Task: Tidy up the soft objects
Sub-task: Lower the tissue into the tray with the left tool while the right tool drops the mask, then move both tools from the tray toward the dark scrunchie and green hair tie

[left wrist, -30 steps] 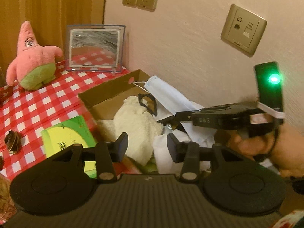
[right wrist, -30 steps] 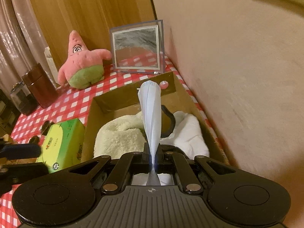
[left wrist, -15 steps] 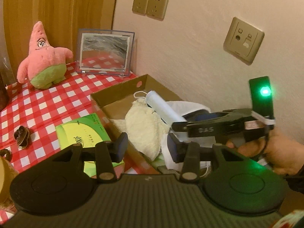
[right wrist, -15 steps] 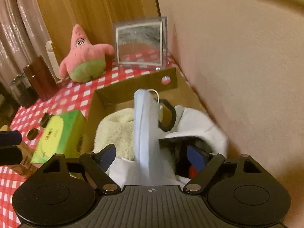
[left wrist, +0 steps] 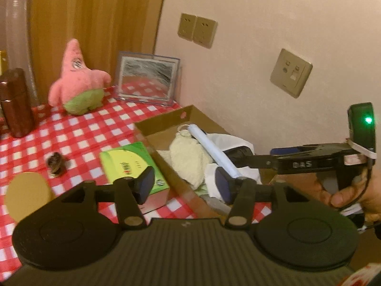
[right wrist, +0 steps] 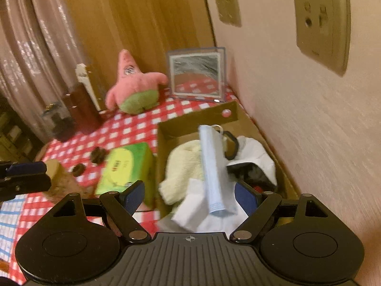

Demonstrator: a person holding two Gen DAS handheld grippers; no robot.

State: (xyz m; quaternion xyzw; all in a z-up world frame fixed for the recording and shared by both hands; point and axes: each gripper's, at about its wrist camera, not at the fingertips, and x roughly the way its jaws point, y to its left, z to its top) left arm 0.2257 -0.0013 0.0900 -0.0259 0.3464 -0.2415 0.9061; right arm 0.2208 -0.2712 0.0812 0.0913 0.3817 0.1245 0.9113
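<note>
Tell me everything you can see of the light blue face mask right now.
The face mask is pale blue, pleated and folded into a long narrow strip, thin fabric by the look of it. It lies along the cardboard box, on top of the cream fleece cloth and the white cloth. A white ear loop shows at its far end. Its near end lies between the right gripper pads, which stand open, clear of it.

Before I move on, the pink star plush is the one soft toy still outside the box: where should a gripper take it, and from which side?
Grip the pink star plush across its pointed pink top, coming from above and the front. It stands upright; that cone is narrow, while the green belly looks too wide. The frame crowds one arm.
</note>
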